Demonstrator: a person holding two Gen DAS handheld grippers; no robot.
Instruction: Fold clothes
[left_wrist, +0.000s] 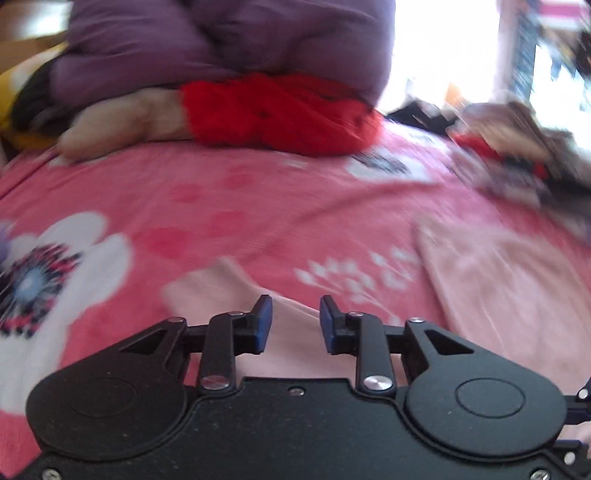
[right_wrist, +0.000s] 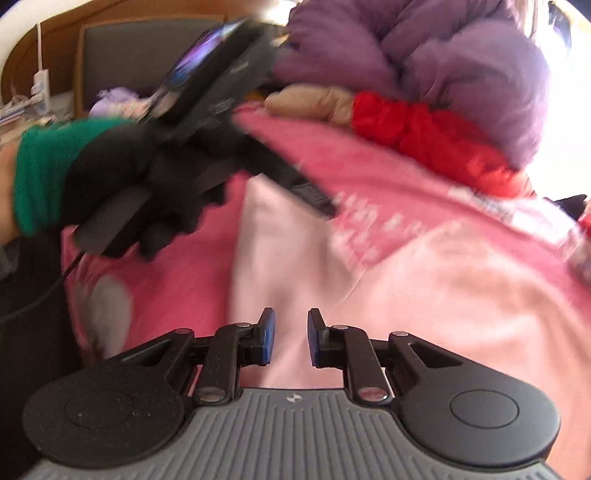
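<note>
A pink bedsheet (left_wrist: 258, 192), soft and printed with white flowers, fills both views from edge to edge. At the top centre of each view rises a puffy, quilted purple duvet (left_wrist: 229, 33), with a fuzzy red garment (left_wrist: 280, 114) bunched at its foot and a tan, padded piece (left_wrist: 122, 122) to the left of that. The pale pink garment (right_wrist: 424, 295), smooth and thin, lies flat on the bed across the lower middle and right of the right wrist view; in the left wrist view one strip of it runs under the blue pads. A blurred heap of brown and red clothes (left_wrist: 524, 144) sits at the right edge. The left hand-held gripper (left_wrist: 295, 323) stands released, a gap between its pads and nothing clamped. The right hand-held gripper (right_wrist: 291, 338) is likewise unclenched over the pale cloth. A black-gloved hand (right_wrist: 122, 192) with a green knit cuff grips the other tool at upper left.
</note>
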